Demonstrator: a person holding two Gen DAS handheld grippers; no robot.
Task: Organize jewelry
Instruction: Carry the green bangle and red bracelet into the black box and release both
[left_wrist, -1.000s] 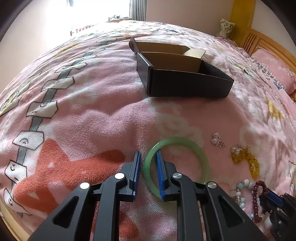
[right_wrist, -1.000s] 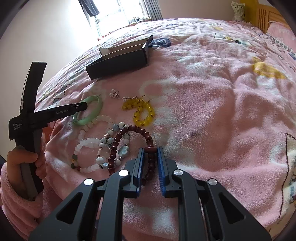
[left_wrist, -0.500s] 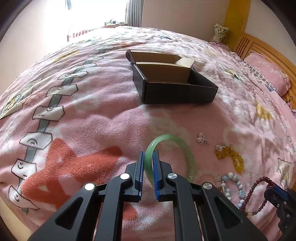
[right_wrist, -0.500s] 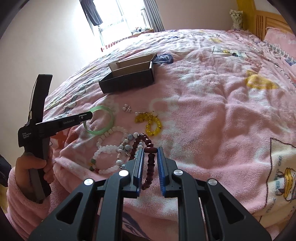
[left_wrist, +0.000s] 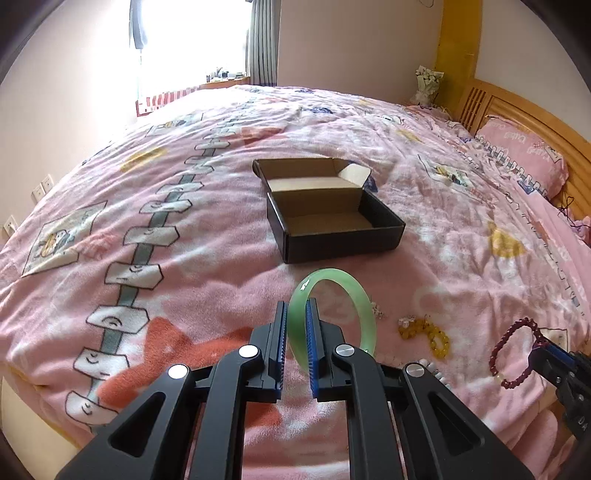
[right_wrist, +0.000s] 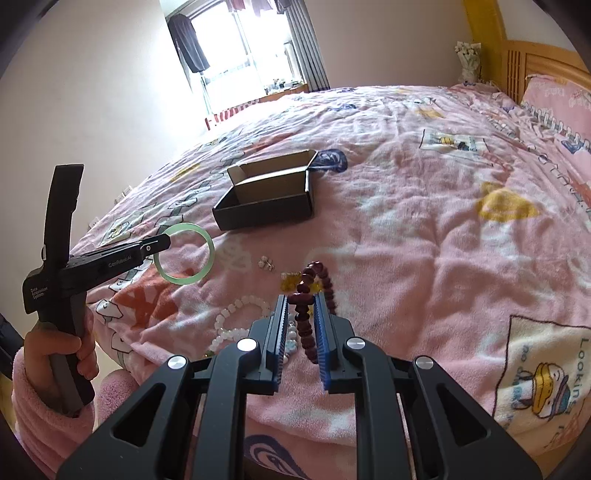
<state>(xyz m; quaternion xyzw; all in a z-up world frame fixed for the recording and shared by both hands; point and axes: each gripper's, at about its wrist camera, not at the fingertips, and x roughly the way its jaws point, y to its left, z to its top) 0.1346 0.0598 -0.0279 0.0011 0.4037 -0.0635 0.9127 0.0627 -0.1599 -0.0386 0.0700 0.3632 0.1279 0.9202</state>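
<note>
My left gripper (left_wrist: 295, 314) is shut on a green jade bangle (left_wrist: 364, 306) and holds it in the air above the pink blanket; it also shows in the right wrist view (right_wrist: 186, 278). My right gripper (right_wrist: 300, 301) is shut on a dark red bead bracelet (right_wrist: 304, 325), lifted off the bed; the bracelet hangs at the right edge of the left wrist view (left_wrist: 511, 345). An open black cardboard box (left_wrist: 332, 221) with a brown inside lies ahead of both grippers, also in the right wrist view (right_wrist: 266, 197).
On the blanket lie a yellow bead bracelet (left_wrist: 428, 334), small silver earrings (right_wrist: 266, 263) and white bead bracelets (right_wrist: 236, 321). A wooden headboard (left_wrist: 517, 114) and pink pillow (left_wrist: 524, 155) are at the far right. The bed's near edge drops off below the grippers.
Both grippers have risen from the bed. The green bangle and the red bead bracelet have come up off the blanket with them.
</note>
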